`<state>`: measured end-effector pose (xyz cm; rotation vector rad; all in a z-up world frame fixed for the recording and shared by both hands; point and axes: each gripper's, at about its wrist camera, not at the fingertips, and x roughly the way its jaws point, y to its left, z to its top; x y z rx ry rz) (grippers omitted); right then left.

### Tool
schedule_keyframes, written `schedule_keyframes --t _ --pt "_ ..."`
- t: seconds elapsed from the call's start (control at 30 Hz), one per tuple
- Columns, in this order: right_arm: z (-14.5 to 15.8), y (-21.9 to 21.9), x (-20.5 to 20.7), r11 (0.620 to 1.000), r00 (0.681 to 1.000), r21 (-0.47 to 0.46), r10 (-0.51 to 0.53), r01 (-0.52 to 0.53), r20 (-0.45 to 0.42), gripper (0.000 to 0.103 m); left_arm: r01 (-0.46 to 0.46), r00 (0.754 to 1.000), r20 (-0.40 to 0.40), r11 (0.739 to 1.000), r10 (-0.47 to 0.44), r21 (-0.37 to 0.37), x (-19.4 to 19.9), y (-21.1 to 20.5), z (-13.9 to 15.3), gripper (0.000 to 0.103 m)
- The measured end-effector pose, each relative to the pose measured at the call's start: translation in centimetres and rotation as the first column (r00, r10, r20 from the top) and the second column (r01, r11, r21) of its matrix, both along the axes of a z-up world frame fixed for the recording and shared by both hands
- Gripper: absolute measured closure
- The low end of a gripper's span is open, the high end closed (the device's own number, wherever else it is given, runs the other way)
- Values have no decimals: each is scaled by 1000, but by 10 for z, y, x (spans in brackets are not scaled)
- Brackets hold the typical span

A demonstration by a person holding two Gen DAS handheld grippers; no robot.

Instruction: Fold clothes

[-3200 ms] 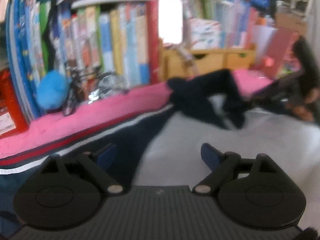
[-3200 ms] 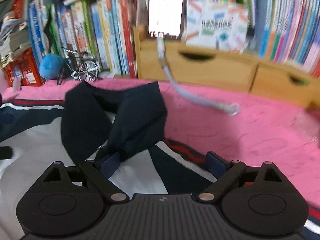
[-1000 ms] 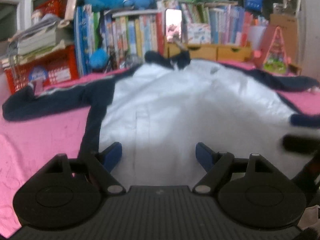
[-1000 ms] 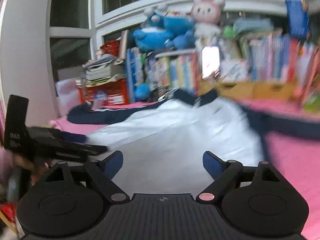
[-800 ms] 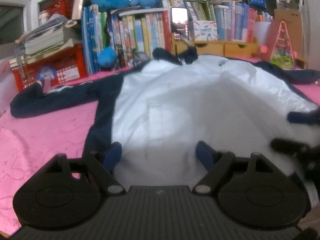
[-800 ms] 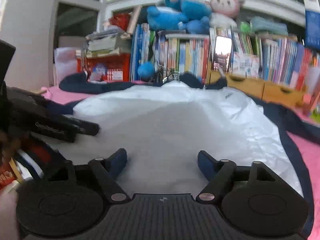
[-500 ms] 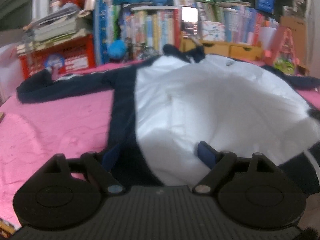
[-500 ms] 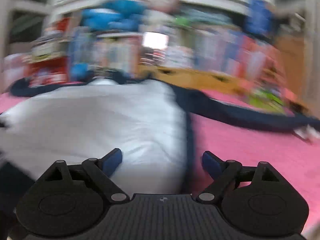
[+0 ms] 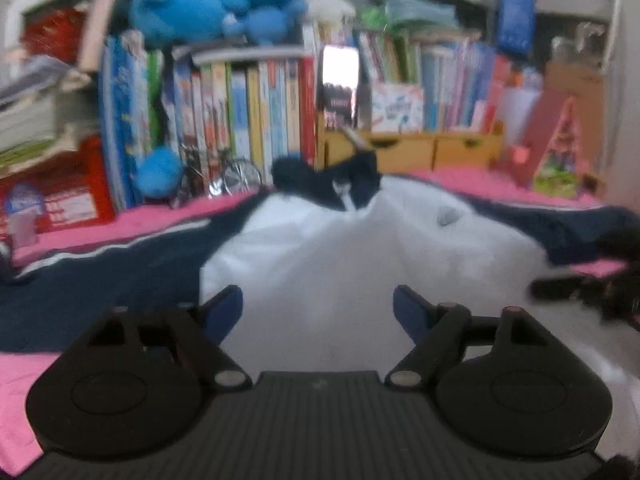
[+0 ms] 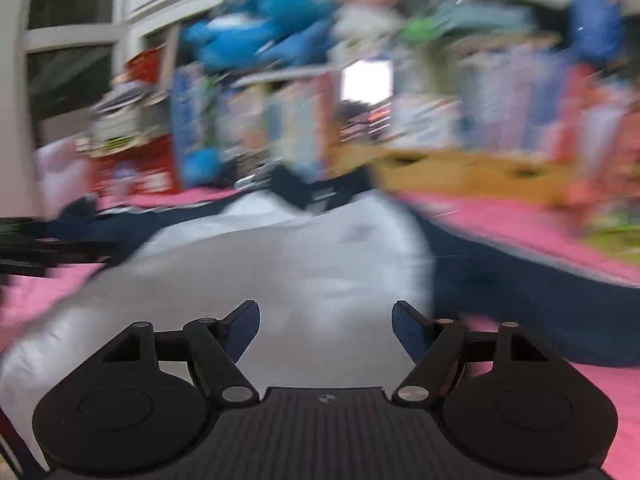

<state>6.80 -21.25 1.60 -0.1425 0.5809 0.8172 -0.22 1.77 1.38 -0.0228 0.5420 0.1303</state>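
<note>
White jacket with navy sleeves spread flat on pink cover, collar toward bookshelf. Left gripper over jacket's lower left part, jaws closing, pads clear of cloth. Right gripper over lower right edge, jaws closing, nothing pinched. Behind collar: books, toy bicycle, wooden drawers, blue plush on top. Right view blurred.

1. left hand-held gripper: matte black body, ribbed top plate, two round hubs.
2. Blue pads on black linkage arms, silver pivot screws.
3. right hand-held gripper: same build, tiny white logo.
</note>
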Motion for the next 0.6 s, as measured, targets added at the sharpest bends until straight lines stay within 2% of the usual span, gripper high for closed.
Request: schedule_keyframes --t 0.1,0.17,0.2,0.23,0.37,0.47,0.5,0.53,0.57,0.6 --pt "-19 37 41 1000 998 -22 4 -6 -67 34 -41 994 -99 998 45 38 32 5 -25 36" --pt "-32 43 74 998 992 -54 -44 38 -116 44 -68 987 -144 995 78 71 41 12 -39 34" --pt "-38 43 87 996 990 -65 -65 57 -125 53 -80 988 -126 994 88 70 39 20 -41 31" --pt "-41 41 94 992 993 -105 -83 74 -83 62 -99 986 -132 994 103 36 40 29 -40 30" --pt "-45 17 131 954 978 -219 -194 205 71 63 -180 974 -133 983 184 42 45 56 -39 27" --pt "-45 -18 168 880 914 -253 -368 401 168 61 -234 961 -133 969 243 75 50 72 -39 28" --pt "-41 -30 176 853 889 -253 -421 456 181 47 -250 957 -131 964 260 89 52 76 -39 28" --pt "-38 -39 185 820 858 -256 -480 512 181 42 -267 951 -130 958 279 107 53 80 -39 28" --pt "-35 -49 192 801 841 -256 -516 541 162 43 -291 942 -125 945 310 150 54 82 -38 35" --pt "-32 -57 195 783 824 -260 -547 566 147 47 -309 936 -118 934 332 180 54 82 -34 47"
